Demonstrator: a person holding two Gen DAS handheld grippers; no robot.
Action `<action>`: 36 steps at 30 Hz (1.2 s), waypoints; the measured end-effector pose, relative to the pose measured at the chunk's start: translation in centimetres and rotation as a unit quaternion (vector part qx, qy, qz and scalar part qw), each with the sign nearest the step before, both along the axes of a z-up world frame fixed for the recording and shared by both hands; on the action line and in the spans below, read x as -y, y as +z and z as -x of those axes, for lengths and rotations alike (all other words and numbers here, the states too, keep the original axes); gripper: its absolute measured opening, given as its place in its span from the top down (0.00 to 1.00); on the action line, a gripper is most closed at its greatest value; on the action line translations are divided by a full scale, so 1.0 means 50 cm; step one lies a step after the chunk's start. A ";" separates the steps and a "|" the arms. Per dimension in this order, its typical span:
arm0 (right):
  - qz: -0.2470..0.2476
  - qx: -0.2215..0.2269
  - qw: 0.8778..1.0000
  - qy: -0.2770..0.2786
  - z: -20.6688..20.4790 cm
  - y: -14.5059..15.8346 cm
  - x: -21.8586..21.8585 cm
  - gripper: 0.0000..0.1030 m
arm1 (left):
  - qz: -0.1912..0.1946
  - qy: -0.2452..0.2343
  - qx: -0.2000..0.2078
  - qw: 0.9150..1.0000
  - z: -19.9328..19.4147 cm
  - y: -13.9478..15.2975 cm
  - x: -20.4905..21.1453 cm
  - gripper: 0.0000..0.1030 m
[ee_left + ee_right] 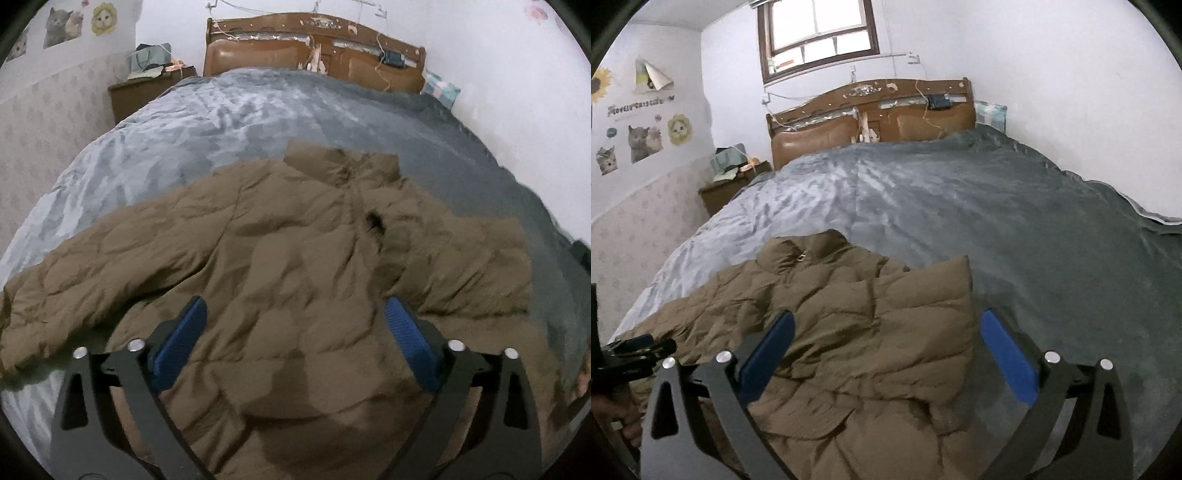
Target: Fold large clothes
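A large brown padded jacket (280,258) lies spread on the grey bed cover (229,122), collar toward the headboard, one sleeve stretched to the left. My left gripper (293,325) is open above the jacket's lower body, with nothing between its blue pads. In the right wrist view the jacket (849,332) lies with its right sleeve folded up near the bed's foot. My right gripper (886,339) is open over that right side, empty. The left gripper (631,350) shows at the left edge of this view.
The wooden headboard (314,51) stands at the far end of the bed. A nightstand (140,92) with clutter sits at the far left beside the bed. The wall (1089,92) runs along the bed's right side. A window (816,33) is above the headboard.
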State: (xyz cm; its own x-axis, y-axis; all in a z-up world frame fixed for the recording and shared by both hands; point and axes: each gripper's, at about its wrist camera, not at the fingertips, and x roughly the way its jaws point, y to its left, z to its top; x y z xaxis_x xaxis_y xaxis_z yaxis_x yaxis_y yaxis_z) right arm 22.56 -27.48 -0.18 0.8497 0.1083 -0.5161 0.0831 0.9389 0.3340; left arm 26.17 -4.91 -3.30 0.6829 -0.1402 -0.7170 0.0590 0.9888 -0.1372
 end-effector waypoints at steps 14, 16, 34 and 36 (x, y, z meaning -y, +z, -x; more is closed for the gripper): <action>-0.044 -0.025 0.999 -0.016 -0.040 -0.032 0.059 0.02 | -0.018 -0.004 -0.057 0.998 -0.168 -0.069 0.155 0.03; -0.077 -0.038 0.996 -0.026 -0.045 -0.050 0.081 0.02 | -0.007 -0.004 -0.062 0.998 -0.191 -0.075 0.152 0.17; -0.109 -0.065 0.992 -0.027 -0.072 -0.099 0.073 0.02 | -0.126 0.089 0.002 0.988 -0.169 0.016 -0.030 0.98; -0.107 -0.072 0.991 -0.022 -0.084 -0.106 0.062 0.02 | -0.137 0.098 -0.014 0.986 -0.174 0.004 -0.059 0.96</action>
